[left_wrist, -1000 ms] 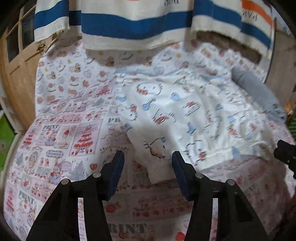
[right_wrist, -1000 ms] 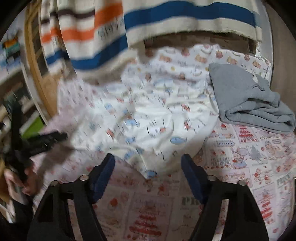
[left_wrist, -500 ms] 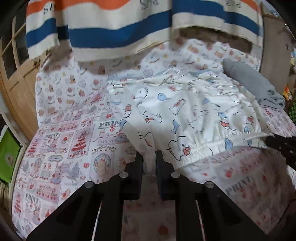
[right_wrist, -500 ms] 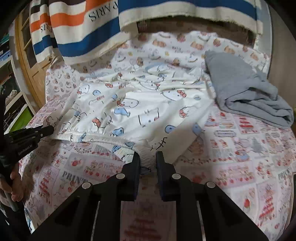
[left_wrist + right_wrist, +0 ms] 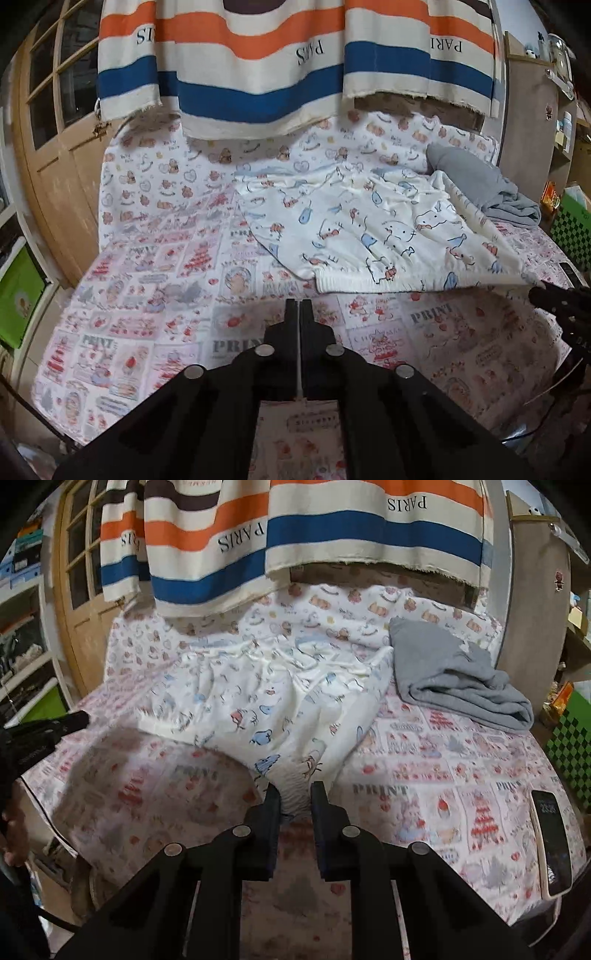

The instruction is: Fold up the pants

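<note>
On one printed bedsheet lie one pants, right tongs pinching their waistband, left tongs closed empty.

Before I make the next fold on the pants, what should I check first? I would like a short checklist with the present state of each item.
1. Right gripper holds the pants: ok, cloth is bunched between its fingers.
2. Left gripper holds the pants: not ok, its jaws are closed with no cloth seen between them; the waistband lies beyond its tips.
3. Pants lie flat: not ok, the far part is wrinkled.
4. Grey garment is apart from the pants: cannot tell, their edges meet at the far right.
5. Phone is out of the way: ok, it lies at the bed's near right edge, apart from the pants.
</note>
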Demonstrator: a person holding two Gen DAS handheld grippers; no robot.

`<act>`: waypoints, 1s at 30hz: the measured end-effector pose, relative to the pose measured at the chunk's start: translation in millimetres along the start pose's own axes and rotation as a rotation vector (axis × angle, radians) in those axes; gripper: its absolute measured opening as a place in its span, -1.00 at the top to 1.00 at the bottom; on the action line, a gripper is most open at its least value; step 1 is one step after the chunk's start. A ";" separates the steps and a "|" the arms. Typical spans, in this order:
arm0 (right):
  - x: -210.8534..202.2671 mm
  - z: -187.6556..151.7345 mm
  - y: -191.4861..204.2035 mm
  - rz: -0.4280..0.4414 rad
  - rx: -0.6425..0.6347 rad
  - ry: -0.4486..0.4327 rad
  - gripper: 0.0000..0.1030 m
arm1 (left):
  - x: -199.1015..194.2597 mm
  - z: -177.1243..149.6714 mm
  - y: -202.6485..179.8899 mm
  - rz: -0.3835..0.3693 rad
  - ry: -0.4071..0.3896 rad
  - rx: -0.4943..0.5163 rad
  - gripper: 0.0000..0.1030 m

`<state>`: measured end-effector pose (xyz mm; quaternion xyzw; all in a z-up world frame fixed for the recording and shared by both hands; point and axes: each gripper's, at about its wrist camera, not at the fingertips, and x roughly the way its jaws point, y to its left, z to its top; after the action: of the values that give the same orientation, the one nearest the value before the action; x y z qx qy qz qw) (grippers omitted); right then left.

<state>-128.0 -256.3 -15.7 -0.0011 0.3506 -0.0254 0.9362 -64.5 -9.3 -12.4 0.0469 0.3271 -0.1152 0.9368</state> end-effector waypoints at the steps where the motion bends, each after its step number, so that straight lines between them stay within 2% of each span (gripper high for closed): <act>1: 6.2 -0.9 -1.8 0.000 0.011 0.019 0.68 | 5.1 -0.8 -0.4 -0.009 0.015 -0.006 0.67; 2: 9.6 -0.5 -3.3 -0.002 0.020 0.027 0.68 | 10.0 -1.3 0.3 -0.025 0.026 -0.019 0.44; 5: 13.5 0.1 -5.6 -0.027 0.032 0.020 0.68 | 23.1 -1.1 -0.4 -0.042 0.039 -0.020 0.20; 10: 14.0 5.6 -8.2 -0.021 0.043 0.008 0.68 | 49.1 -2.7 -21.4 0.003 0.104 0.085 0.20; 14: 14.7 9.6 -10.9 -0.006 0.053 0.004 0.68 | 61.6 -0.9 -35.1 0.075 0.103 0.175 0.20; 23: 12.7 14.6 -20.8 0.034 0.090 -0.029 0.68 | 78.7 13.8 -42.0 0.103 0.111 0.204 0.20; 26: 15.3 15.0 -22.3 0.043 0.097 -0.046 0.68 | 76.9 18.5 -44.9 0.080 0.076 0.210 0.20; 30: 16.2 14.1 -25.3 0.057 0.111 -0.065 0.68 | 81.0 26.1 -47.1 0.093 0.062 0.205 0.20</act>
<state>-107.7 -282.5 -15.2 0.0599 0.3180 -0.0182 0.9460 1.1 -74.2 -43.1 0.1611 0.3401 -0.1030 0.9207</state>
